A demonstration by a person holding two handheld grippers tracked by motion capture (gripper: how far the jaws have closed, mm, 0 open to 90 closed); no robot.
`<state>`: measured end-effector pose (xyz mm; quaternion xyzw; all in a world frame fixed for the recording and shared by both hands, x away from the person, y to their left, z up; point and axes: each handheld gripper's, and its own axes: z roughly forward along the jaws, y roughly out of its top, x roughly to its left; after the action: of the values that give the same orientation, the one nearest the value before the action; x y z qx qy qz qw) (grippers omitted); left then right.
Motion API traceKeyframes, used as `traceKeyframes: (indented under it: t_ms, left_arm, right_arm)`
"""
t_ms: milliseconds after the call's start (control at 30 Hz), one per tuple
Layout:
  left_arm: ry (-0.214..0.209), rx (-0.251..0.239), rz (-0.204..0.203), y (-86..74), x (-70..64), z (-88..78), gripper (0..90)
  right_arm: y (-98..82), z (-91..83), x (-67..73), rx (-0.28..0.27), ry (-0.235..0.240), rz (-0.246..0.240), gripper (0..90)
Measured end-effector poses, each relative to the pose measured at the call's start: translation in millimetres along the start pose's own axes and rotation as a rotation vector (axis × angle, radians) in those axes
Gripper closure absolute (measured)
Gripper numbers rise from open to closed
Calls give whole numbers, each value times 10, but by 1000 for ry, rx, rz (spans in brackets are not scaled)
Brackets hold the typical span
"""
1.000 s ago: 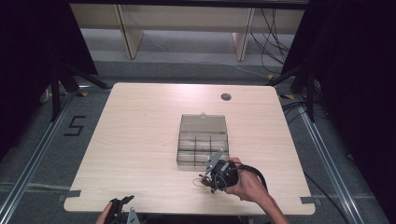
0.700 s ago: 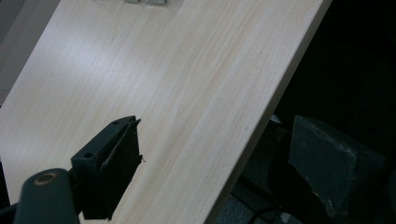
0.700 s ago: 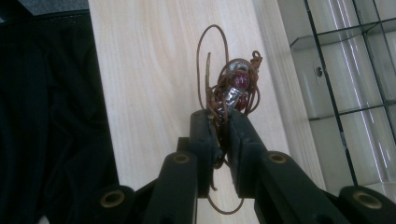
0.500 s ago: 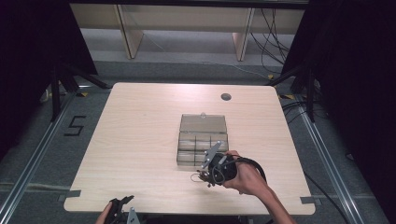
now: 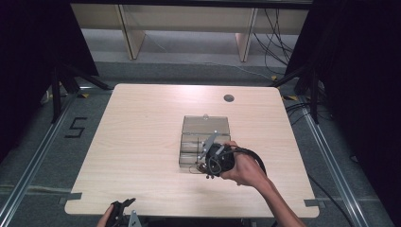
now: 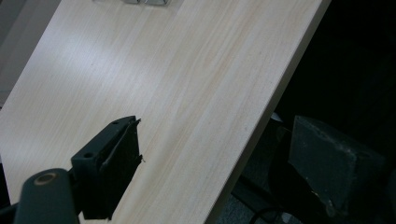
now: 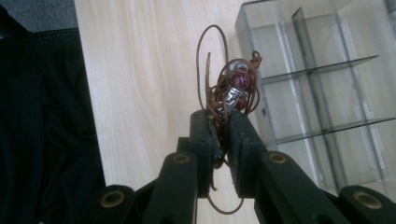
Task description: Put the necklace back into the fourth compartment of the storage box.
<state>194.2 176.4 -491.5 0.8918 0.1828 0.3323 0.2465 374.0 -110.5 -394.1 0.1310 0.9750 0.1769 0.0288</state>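
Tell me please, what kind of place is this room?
Probably a lab or recording studio rather than a home. A bare wooden table stands on grey floor between dark curtains, with metal floor rails, loose cables behind, and a number five taped on the floor.

My right hand-held gripper [image 7: 219, 123] is black, with brass-coloured rivets at its joints. The cord bracelet [image 7: 231, 88] in it is brown, strung with dark red beads and silvery ones. My desk [image 5: 142, 132] is pale wood with a fine straight grain. The compartment box [image 7: 327, 84] is clear with a grey tint. My left hand-held gripper [image 6: 112, 163] is black too. The floor [image 5: 42, 142] is grey.
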Motion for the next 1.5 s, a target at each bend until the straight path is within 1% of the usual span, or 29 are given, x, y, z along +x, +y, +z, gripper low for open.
traceKeyframes:
  t_ms: [33, 67, 100, 133, 167, 267, 300, 333, 433, 467, 500, 533, 567, 667, 800, 900, 1033, 1067, 1133, 1167, 1200, 1233, 1267, 1300, 1367, 1400, 1433, 1467, 1500]
  left_arm:
    - [-7, 0, 2, 1, 1, 2, 158]
    - [-3, 12, 19, 2, 5, -8, 158]
    - [-5, 6, 11, 1, -2, -3, 158]
    - [-5, -6, -3, -1, -13, 6, 159]
    - [-1, 13, 20, 4, 5, -7, 158]
    - [-5, 0, 4, 3, -6, -2, 158]
    - [-3, 3, 9, 2, 0, -4, 158]
    - [-2, -9, -5, 0, -8, 5, 158]
    - [0, -4, 2, 2, -4, 1, 158]
    - [-4, 8, 14, 4, 2, -8, 158]
    - [3, -8, 3, 2, -9, 4, 158]
    - [5, -9, 4, 6, -9, 2, 158]
    - [5, -10, 4, 6, -10, 2, 158]
    - [5, -7, 6, 4, -13, 2, 158]
    - [1, -10, -3, 5, -10, 3, 158]
    - [-9, 0, -2, 2, -4, -2, 159]
    - [-3, 5, 12, 1, -2, -1, 158]
    - [-6, -12, -5, -1, -15, 8, 158]
    - [-6, -10, -3, 0, -12, 6, 158]
    - [-7, 20, 24, 7, 12, -16, 158]
    - [-10, 5, 4, 4, -3, -7, 158]
    - [-13, 0, -1, 3, -7, -3, 158]
    - [-13, 0, -1, 3, -7, -3, 158]
    - [-9, 21, 22, 6, 13, -18, 158]
    - [-12, -3, -4, 2, -8, -5, 158]
    - [-12, -3, -4, 2, -8, -5, 158]
    - [-9, 20, 21, 3, 12, -20, 159]
    - [-9, 20, 21, 3, 12, -20, 158]
    - [-1, -16, -7, -3, -8, 0, 158]
  right_arm:
    - [19, -11, -10, 5, -3, 3, 819]
    - [48, -26, -28, 2, -19, 8, 819]
    - [87, -34, -65, -9, -5, -21, 819]
    - [103, -48, -61, -2, -7, 6, 819]
    - [146, -57, -96, 4, -21, 10, 819]
    - [189, -59, -143, -8, -19, -10, 819]
    - [208, -64, -150, -4, -22, 5, 819]
    - [233, -70, -167, 2, -31, 13, 819]
    - [278, -55, -219, 0, -36, 13, 819]
    - [298, -42, -241, 5, -37, 16, 819]
    - [326, -28, -280, 10, -39, 23, 819]
    - [336, -23, -303, 7, -40, 16, 819]
    - [350, -16, -321, 9, -38, 30, 819]
    - [370, 9, -347, 14, -42, 30, 819]
    - [398, 57, -428, 25, -50, 53, 819]
    - [407, 87, -471, 31, -41, 55, 819]
    - [420, 124, -515, 34, -44, 73, 819]
    - [425, 127, -523, 34, -44, 74, 819]
    - [448, 151, -538, 37, -40, 78, 818]
    - [461, 170, -535, 44, -47, 86, 819]
    - [473, 188, -537, 48, -44, 81, 819]
    - [487, 204, -542, 49, -42, 76, 818]
    - [487, 204, -542, 49, -42, 76, 818]
    - [511, 235, -551, 52, -41, 81, 818]
    - [536, 274, -558, 62, -37, 89, 819]
    - [544, 288, -566, 65, -40, 83, 819]
    - [561, 308, -573, 71, -41, 88, 818]
    - [561, 308, -573, 71, -41, 88, 818]
    - [586, 346, -596, 78, -38, 80, 818]
